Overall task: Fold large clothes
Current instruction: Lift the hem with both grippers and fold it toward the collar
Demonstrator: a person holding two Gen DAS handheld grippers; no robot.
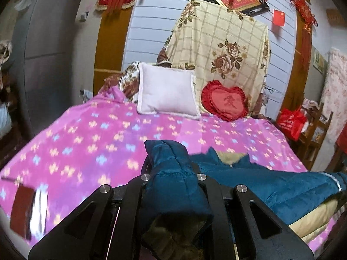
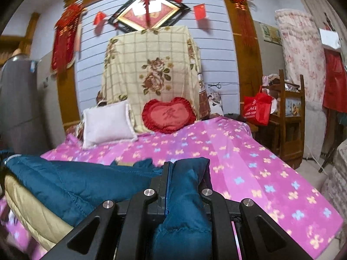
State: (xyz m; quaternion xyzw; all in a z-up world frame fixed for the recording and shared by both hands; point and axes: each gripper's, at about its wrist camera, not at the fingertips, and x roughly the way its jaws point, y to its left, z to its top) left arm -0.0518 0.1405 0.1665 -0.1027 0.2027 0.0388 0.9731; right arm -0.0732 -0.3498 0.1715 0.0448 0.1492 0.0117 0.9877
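Observation:
A teal padded jacket (image 1: 292, 190) with a beige quilted lining lies across the pink flowered bedspread (image 1: 86, 143). My left gripper (image 1: 173, 166) is shut on a bunched fold of the jacket, lifted above the bed, and the cloth hides the fingertips. In the right wrist view my right gripper (image 2: 184, 173) is likewise shut on another teal fold of the jacket (image 2: 71, 179), which trails off to the left with its beige lining showing beneath. Both folds are pinched tightly between black fingers.
A white pillow (image 1: 168, 92) and a red heart cushion (image 1: 224, 100) rest at the head of the bed against a floral-covered stack (image 2: 151, 75). A wooden rack (image 2: 290, 112) with a red bag (image 2: 257, 108) stands to the right. A dark flat object (image 1: 23, 212) lies at the bed's left edge.

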